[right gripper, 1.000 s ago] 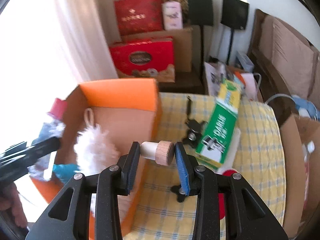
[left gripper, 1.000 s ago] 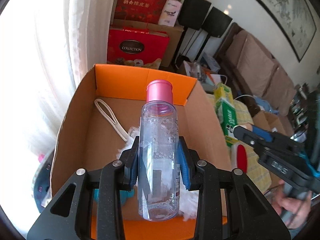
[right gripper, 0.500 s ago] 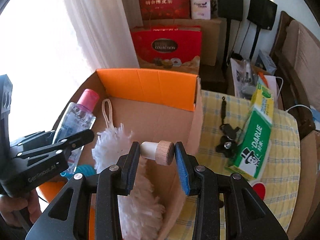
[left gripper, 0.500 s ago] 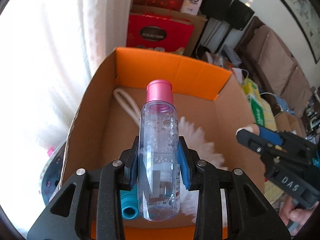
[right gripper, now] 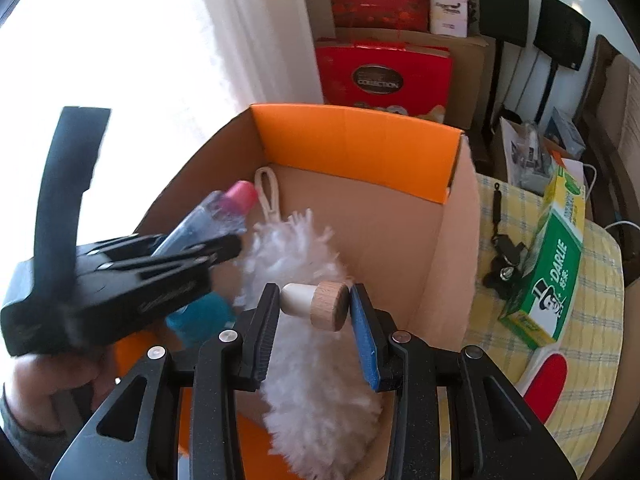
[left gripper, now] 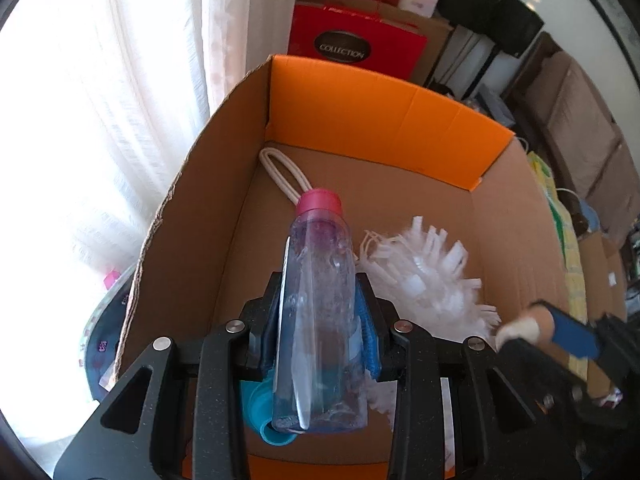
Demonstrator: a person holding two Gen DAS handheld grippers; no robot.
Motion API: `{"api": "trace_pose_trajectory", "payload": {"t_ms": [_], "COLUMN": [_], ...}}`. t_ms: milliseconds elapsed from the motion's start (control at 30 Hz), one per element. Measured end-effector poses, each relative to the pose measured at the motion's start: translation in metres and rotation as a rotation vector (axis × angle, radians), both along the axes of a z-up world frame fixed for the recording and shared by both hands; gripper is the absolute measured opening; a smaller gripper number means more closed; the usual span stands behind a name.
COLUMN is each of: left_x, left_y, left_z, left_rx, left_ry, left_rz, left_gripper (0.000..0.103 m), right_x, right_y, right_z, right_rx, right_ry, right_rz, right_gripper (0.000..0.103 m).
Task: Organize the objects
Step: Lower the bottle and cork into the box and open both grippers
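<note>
Here, nearest the left wrist camera, the left gripper (left gripper: 320, 332) is clamped across the middle of a clear plastic bottle (left gripper: 320, 320) with a pink cap (left gripper: 319, 201), held above the open cardboard box (left gripper: 192, 216) with the cap pointing toward the far orange flap. The bottle looks partly filled with liquid, so I judge it moderately light but liable to shift as the fluid sloshes; its smooth, rigid wall seems slippery, and the present hold on the body, where the blue pads bear on its sides, looks sensible, firmer than a hold on the narrow cap. In the right wrist view the right gripper (right gripper: 314, 312) is closed end to end on a small bottle stopper (right gripper: 316, 306), white plug toward one finger and wooden head against the other; it seems very light, stiff and short, and could pop sideways out of the pads if squeezed unevenly. Below both, inside the box, lies a white fluffy duster (left gripper: 424, 276) with a teal handle (left gripper: 260, 408), soft enough to cushion whatever is set on it, and a cream cord loop (left gripper: 280, 172) reaching toward the far corner. Beyond the box wall, on the yellow checked tablecloth (right gripper: 592, 360), rest a green Darlie toothpaste carton (right gripper: 552, 276) and a black clip with strap (right gripper: 500, 256).
</note>
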State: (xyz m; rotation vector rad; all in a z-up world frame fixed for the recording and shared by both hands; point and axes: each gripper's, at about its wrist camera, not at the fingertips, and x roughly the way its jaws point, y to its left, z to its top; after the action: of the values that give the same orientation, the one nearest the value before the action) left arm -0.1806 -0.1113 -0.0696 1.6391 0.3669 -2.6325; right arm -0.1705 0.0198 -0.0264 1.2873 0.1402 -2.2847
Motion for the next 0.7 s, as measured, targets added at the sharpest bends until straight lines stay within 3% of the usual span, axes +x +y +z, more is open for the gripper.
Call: {"api": "trace_pose_trajectory", "payload": {"t_ms": [267, 400, 567, 633, 700], "left_x": [0.003, 0.014, 0.024, 0.029, 0.037], "left_y": [-0.005, -0.012, -0.014, -0.012, -0.012], "left_z": [0.012, 0.025, 0.040, 0.044, 0.049], "left_rx": [0.024, 0.041, 0.042, 0.032, 0.022], "left_ry": [0.031, 0.066, 0.107, 0.116, 0.131], "left_rz": [0.015, 0.017, 0.008, -0.003, -0.010], "left_gripper": [0.036, 0.045, 0.045, 0.050, 0.066], "right_x": [0.008, 0.012, 0.016, 0.019, 0.023], "right_y": [-0.006, -0.009, -0.016, -0.020, -0.024], "right_z": [-0.001, -0.002, -0.004, -0.005, -0.007], "right_rx": [0.003, 0.006, 0.022, 0.027, 0.032], "right_ry": [-0.009, -0.013, -0.016, -0.017, -0.020], "right_rz": [0.033, 0.042, 0.067, 0.082, 0.098], "right_gripper": [0.036, 0.036, 0.036, 0.036, 0.036]}}
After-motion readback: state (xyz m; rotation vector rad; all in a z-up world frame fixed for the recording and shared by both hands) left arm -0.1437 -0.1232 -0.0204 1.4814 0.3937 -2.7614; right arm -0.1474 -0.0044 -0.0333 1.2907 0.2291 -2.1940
